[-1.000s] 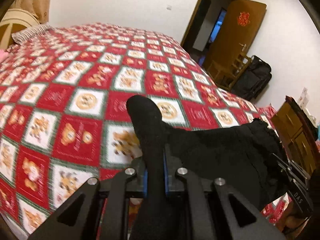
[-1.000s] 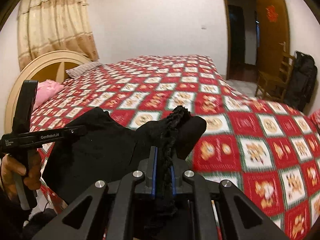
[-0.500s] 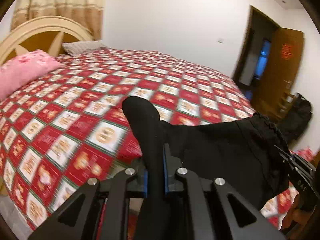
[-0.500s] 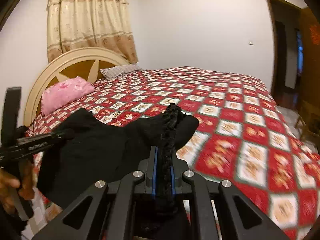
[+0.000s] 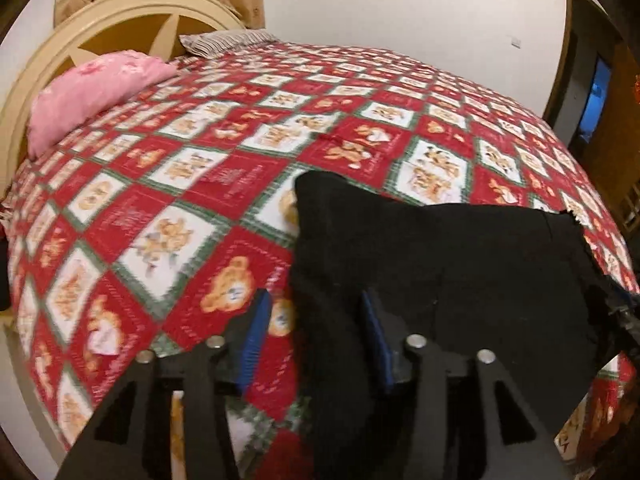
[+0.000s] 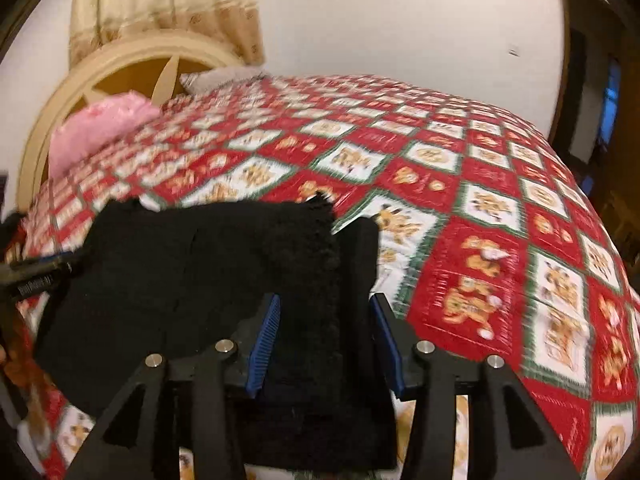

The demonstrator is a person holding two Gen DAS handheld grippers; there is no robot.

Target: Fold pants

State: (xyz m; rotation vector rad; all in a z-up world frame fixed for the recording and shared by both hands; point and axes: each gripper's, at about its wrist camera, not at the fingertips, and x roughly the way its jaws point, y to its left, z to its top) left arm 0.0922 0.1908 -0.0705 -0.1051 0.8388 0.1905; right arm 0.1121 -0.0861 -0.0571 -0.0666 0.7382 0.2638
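Observation:
The black pants (image 5: 440,264) lie spread on the near edge of the bed, hanging partly over it. My left gripper (image 5: 314,344) is open, its blue-padded jaws apart around the pants' left edge. In the right wrist view the pants (image 6: 192,280) lie flat with a frilled edge at the right. My right gripper (image 6: 324,340) is open, jaws apart either side of that frilled edge. The left gripper's body (image 6: 36,276) shows at the left of the right wrist view.
The bed has a red, white and green bear-patterned quilt (image 5: 208,184). A pink pillow (image 5: 92,92) and a striped pillow (image 5: 228,40) lie by the cream headboard (image 5: 120,20). A dark doorway (image 5: 592,92) is at the right.
Both grippers held the pants up off the bed. They have come down to the quilt and opened, and the pants now lie spread on the bed.

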